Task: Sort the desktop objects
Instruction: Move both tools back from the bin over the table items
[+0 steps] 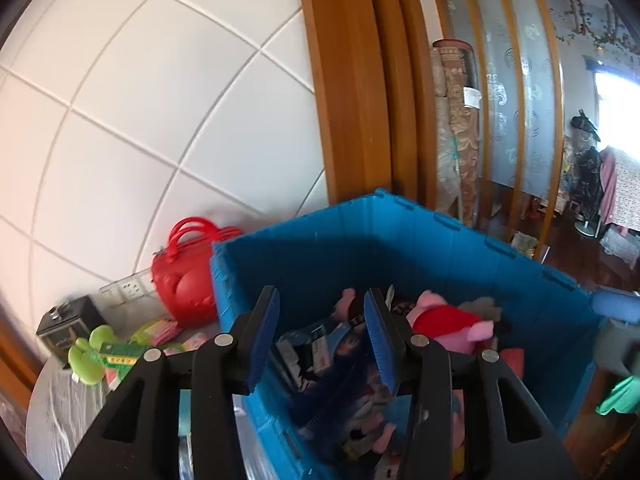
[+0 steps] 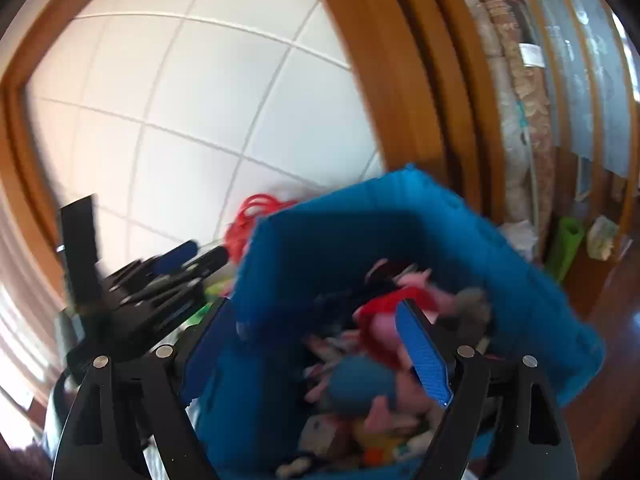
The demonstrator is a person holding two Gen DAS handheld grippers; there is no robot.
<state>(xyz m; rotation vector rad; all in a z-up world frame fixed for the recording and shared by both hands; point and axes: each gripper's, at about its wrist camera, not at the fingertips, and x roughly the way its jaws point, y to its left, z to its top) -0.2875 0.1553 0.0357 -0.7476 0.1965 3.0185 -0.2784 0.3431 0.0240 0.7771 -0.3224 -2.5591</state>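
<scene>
Hovering with fingers apart and empty, the left gripper straddles the blue bin's near wall, leftover desk clutter lying left of its fingers; the right gripper, likewise spread, overhangs the pink plush, likely just dropped in.

No print can be read in either view. The green and yellow box near the desk's left edge carries red characters too small to make out. The white tag on the rolled carpet shows only faint marks. Packages inside the blue crate are blurred.
</scene>
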